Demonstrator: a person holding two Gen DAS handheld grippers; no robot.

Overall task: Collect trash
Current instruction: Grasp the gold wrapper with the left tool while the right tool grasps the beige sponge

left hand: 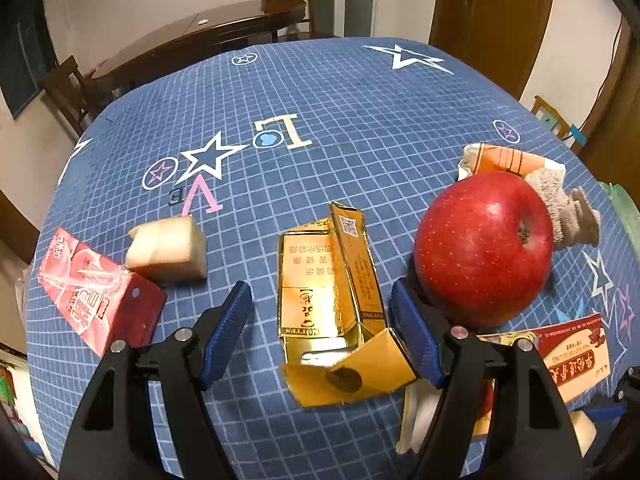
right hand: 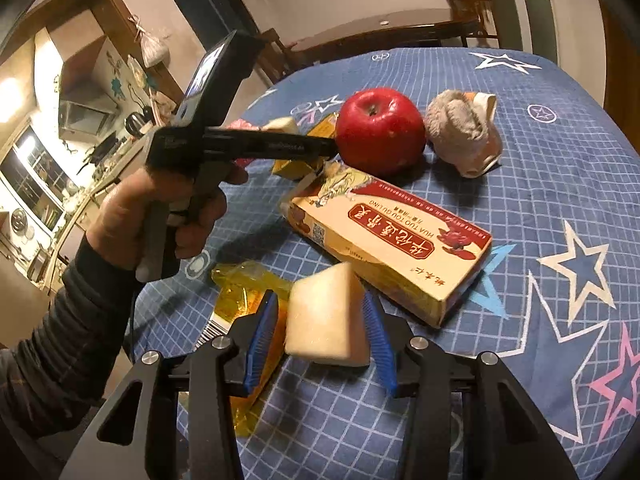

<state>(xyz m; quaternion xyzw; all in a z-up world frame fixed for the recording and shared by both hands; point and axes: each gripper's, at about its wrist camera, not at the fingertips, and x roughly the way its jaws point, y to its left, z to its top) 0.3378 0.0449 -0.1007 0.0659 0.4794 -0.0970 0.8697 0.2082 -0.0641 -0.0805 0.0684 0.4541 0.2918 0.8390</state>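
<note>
My left gripper (left hand: 320, 286) stands open low over the blue checked tablecloth (left hand: 320, 120), its fingers on either side of a crushed gold cigarette box (left hand: 324, 292). The right pad touches the box's torn flap and the left pad is clear of it. In the right wrist view, my right gripper (right hand: 320, 295) has a cream wedge-shaped chunk (right hand: 326, 316) between its blue pads. Its right pad lies against the chunk, while a thin gap shows at the left pad. Under that chunk lies a yellow cellophane wrapper (right hand: 248, 296).
A red apple (left hand: 484, 248) sits right of the gold box, with a grey cloth and an orange wrapper (left hand: 516, 160) behind it. Also on the cloth are a pink drink carton (left hand: 96, 292), a second cream chunk (left hand: 168, 250) and a red-and-yellow box (right hand: 392, 248). A hand (right hand: 160, 216) grips the left tool.
</note>
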